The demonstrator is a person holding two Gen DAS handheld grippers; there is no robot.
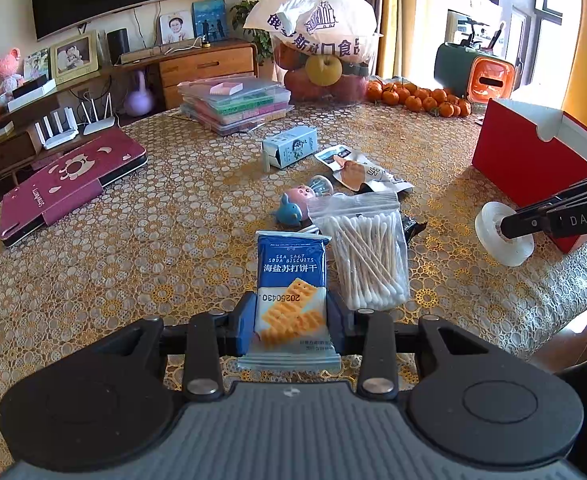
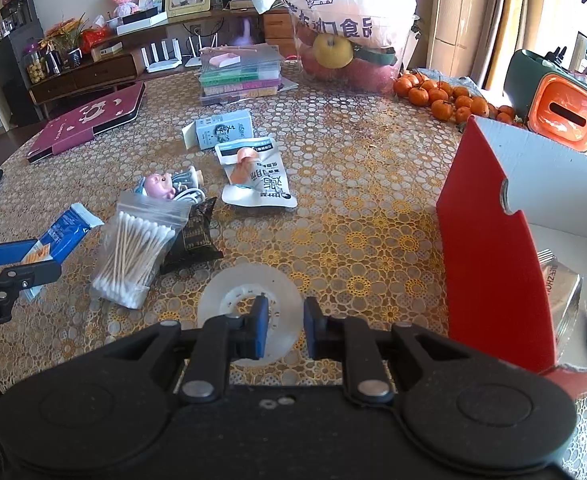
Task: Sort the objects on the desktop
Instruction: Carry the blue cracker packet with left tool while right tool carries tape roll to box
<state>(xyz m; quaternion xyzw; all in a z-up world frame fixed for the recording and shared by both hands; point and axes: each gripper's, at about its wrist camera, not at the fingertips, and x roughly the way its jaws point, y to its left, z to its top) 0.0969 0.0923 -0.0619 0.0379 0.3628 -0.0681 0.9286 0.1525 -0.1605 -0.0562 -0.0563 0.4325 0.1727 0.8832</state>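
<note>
The left gripper (image 1: 290, 312) pinches a blue cracker pack (image 1: 291, 280) between its two blue pads, low over the table (image 1: 153, 220) and just beside a bag of cotton swabs (image 1: 367, 252). The right gripper (image 2: 284, 326) has its jaws spread a little around one side of a clear tape roll (image 2: 249, 312), with one finger in the roll's hole. A red box (image 2: 493, 264) stands near the tape, with a silver packet (image 2: 561, 300) inside.
</note>
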